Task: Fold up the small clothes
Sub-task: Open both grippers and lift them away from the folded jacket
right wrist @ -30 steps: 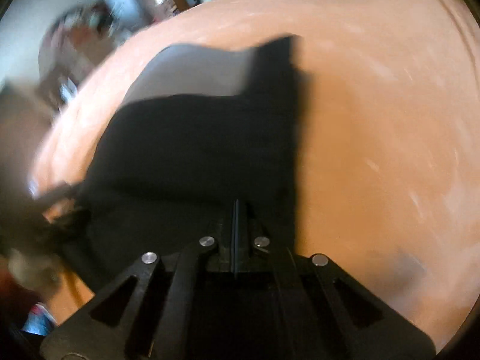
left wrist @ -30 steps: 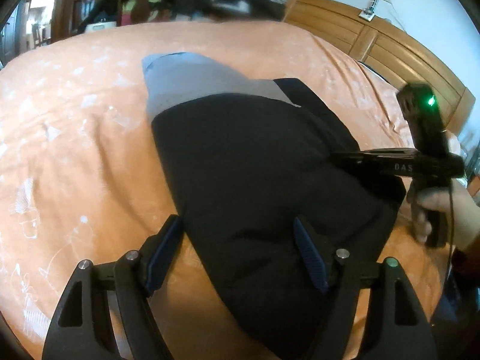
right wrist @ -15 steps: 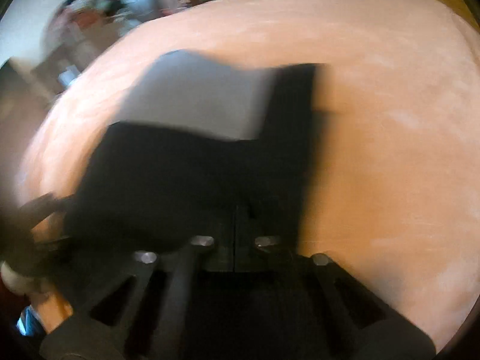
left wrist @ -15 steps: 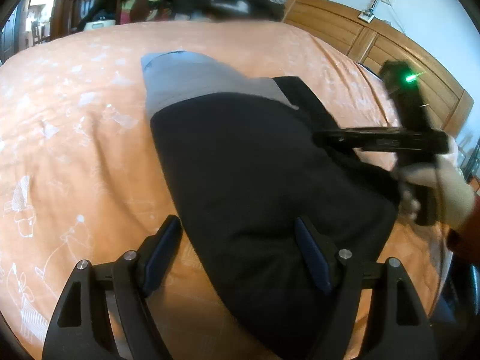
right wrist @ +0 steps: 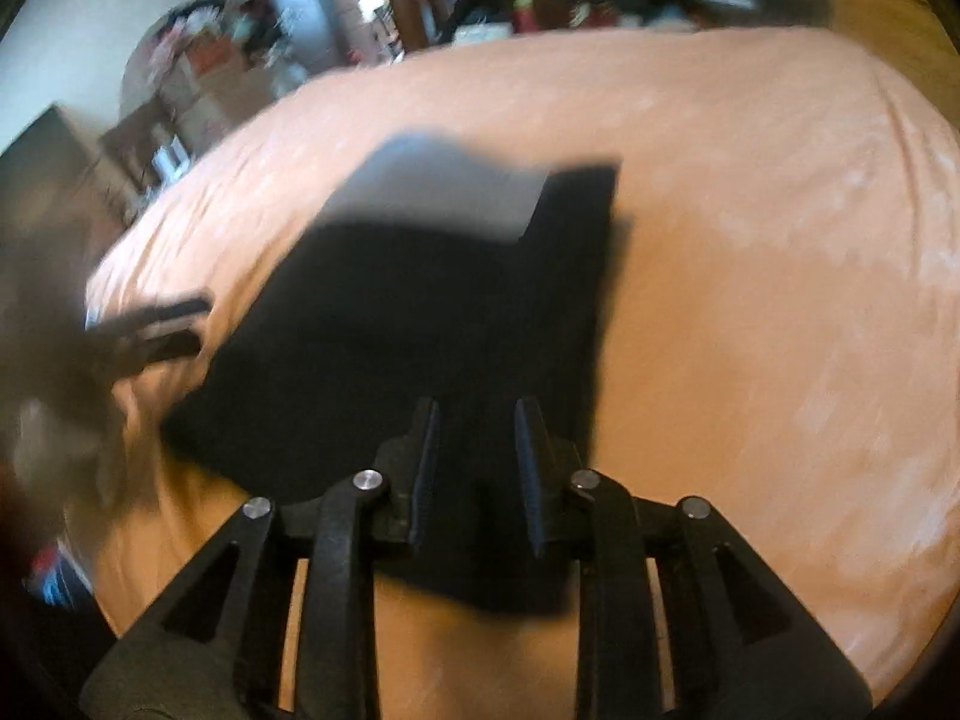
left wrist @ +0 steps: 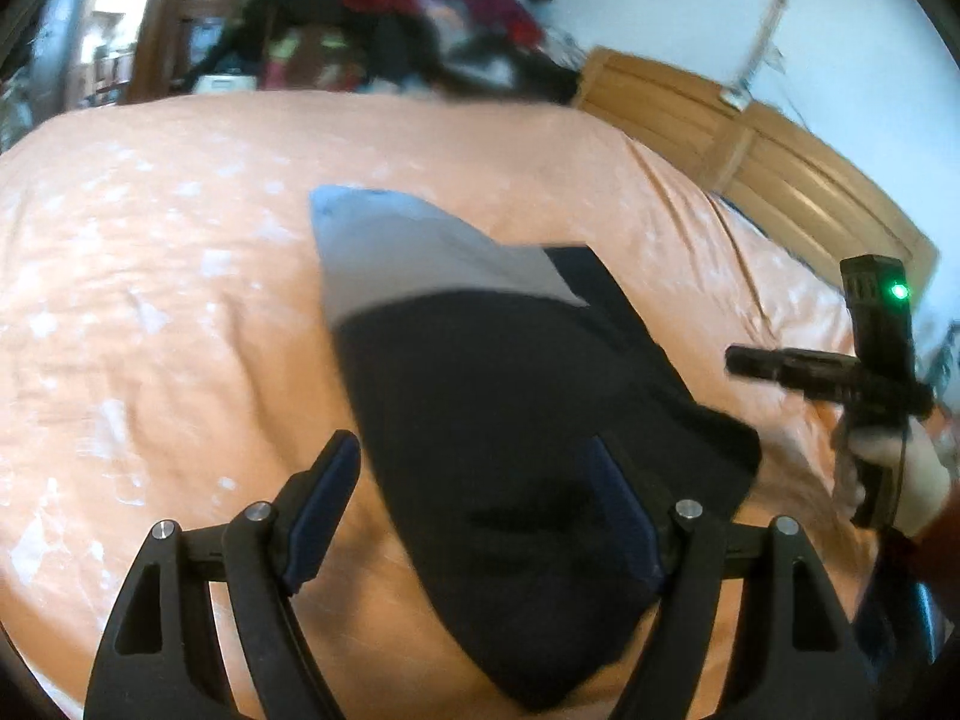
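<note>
My left gripper [left wrist: 474,510] hangs spread wide over the near end of the black and grey garment [left wrist: 510,408] lying flat on the orange bedsheet [left wrist: 150,312], while my right gripper [right wrist: 477,468] hangs parted above its edge, no writing legible anywhere.

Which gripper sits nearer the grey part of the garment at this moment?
Hard to call; probably neither clearly. The left gripper and right gripper, both open, sit at the black garment's near end, opposite the grey part.
</note>
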A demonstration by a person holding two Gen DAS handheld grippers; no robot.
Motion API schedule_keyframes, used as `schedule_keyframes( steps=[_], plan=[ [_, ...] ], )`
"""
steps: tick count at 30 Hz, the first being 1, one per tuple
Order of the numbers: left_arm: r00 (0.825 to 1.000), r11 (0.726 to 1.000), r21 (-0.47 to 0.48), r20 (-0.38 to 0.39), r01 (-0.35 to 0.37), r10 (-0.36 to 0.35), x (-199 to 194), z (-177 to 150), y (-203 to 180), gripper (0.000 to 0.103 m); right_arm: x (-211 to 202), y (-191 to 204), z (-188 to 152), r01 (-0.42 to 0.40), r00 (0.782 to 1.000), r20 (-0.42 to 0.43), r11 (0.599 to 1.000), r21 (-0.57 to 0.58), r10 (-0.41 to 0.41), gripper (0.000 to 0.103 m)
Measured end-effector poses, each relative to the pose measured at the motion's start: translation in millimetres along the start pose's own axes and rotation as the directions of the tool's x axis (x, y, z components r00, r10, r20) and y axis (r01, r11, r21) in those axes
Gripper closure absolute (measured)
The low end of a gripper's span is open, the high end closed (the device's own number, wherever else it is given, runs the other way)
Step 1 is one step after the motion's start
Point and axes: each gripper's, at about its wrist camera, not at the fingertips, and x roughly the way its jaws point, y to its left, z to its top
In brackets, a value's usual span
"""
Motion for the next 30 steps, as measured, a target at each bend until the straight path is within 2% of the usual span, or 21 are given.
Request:
schedule_keyframes(
  steps=[1, 2, 3, 4, 5, 6, 7, 9, 10, 11, 13, 14, 15, 17, 19, 22, 25, 27, 30],
  plan=[
    [0.999, 0.999, 0.035, -0.035, -0.008, 0.010, 6.4, -5.6, -6.4, 0.023, 8.3, -3.1, -13.6, 0.017, 0.999, -0.037, 1.000, 0.001, -0.017, 0.080],
    [0.996, 0.998, 0.060, -0.079, -0.022, 0.027, 14.3, -11.8, -11.8, 0.023, 17.0, -11.0, -21.4, 0.036, 0.997, -0.064, 0.999, 0.009, -0.036, 0.085],
    [0.987, 0.993, 0.091, -0.140, -0.073, 0.085, 25.1, -19.6, -14.2, 0.023, 21.4, -20.0, -29.8, 0.056, 0.995, -0.083, 0.998, 0.022, -0.054, 0.093],
    [0.983, 0.994, 0.077, -0.162, -0.077, 0.089, 27.4, -22.8, -11.6, 0.021, 20.5, -30.6, -36.2, 0.076, 0.994, -0.086, 0.996, 0.042, -0.072, 0.103],
    [0.983, 0.996, 0.045, -0.167, -0.073, 0.080, 23.9, -23.6, -5.7, 0.020, 16.3, -40.7, -39.0, 0.097, 0.992, -0.086, 0.992, 0.076, -0.091, 0.090],
    [0.981, 0.995, 0.037, -0.167, -0.095, 0.100, 19.2, -22.9, -3.2, 0.020, 10.2, -49.5, -38.5, 0.128, 0.989, -0.086, 0.987, 0.100, -0.119, 0.082],
    [0.978, 0.991, 0.045, -0.162, -0.123, 0.129, 12.8, -22.7, -1.6, 0.020, 1.0, -57.4, -38.8, 0.157, 0.986, -0.078, 0.981, 0.115, -0.149, 0.077],
    [0.973, 0.983, 0.046, -0.141, -0.180, 0.185, -8.4, -27.6, 6.4, 0.018, -19.2, -66.2, -41.1, 0.173, 0.984, -0.061, 0.974, 0.145, -0.165, 0.076],
    [0.971, 0.981, 0.026, -0.139, -0.192, 0.193, -16.4, -30.1, 13.1, 0.017, -27.4, -67.2, -42.3, 0.178, 0.984, -0.051, 0.972, 0.151, -0.172, 0.068],
    [0.966, 0.976, -0.001, -0.141, -0.219, 0.216, -27.8, -34.1, 21.8, 0.018, -37.7, -68.6, -44.4, 0.196, 0.981, -0.042, 0.968, 0.156, -0.192, 0.055],
    [0.948, 0.959, -0.022, -0.158, -0.283, 0.276, -41.4, -43.9, 34.3, 0.022, -48.4, -66.4, -48.8, 0.195, 0.981, -0.023, 0.965, 0.175, -0.194, 0.045],
    [0.947, 0.955, -0.049, -0.157, -0.291, 0.281, -49.5, -48.9, 39.0, 0.022, -54.6, -62.4, -52.8, 0.179, 0.983, -0.009, 0.964, 0.198, -0.181, 0.043],
    [0.943, 0.947, -0.081, -0.152, -0.310, 0.296, -58.9, -54.0, 42.9, 0.022, -54.7, -42.4, -57.0, 0.168, 0.985, -0.002, 0.963, 0.211, -0.171, 0.041],
    [0.935, 0.934, -0.103, -0.144, -0.341, 0.325, -70.0, -61.1, 41.1, 0.022, -56.3, -20.5, -65.3, 0.143, 0.989, 0.010, 0.965, 0.220, -0.149, 0.031],
    [0.930, 0.926, -0.114, -0.128, -0.360, 0.345, -77.5, -68.1, 31.3, 0.022, -53.8, 5.2, -72.8, 0.111, 0.993, 0.008, 0.975, 0.192, -0.114, 0.026],
    [0.911, 0.910, -0.103, -0.147, -0.401, 0.385, -73.2, -82.2, 11.7, 0.019, -48.2, 49.1, -87.1, 0.097, 0.995, -0.012, 0.988, 0.119, -0.097, 0.023],
    [0.892, 0.898, -0.096, -0.199, -0.430, 0.406, -56.1, -99.1, 2.2, 0.013, -43.1, 75.2, -101.4, 0.164, 0.986, -0.019, 0.986, 0.042, -0.163, 0.018],
    [0.882, 0.887, -0.077, -0.177, -0.455, 0.437, -50.3, -103.2, -6.4, 0.011, -38.5, 77.2, -108.5, 0.202, 0.979, -0.027, 0.979, 0.033, -0.201, 0.014],
    [0.877, 0.880, -0.087, -0.169, -0.467, 0.449, -47.4, -105.0, -5.4, 0.005, -33.4, 70.6, -123.1, 0.228, 0.972, -0.058, 0.973, 0.042, -0.226, 0.006]
  ],
)
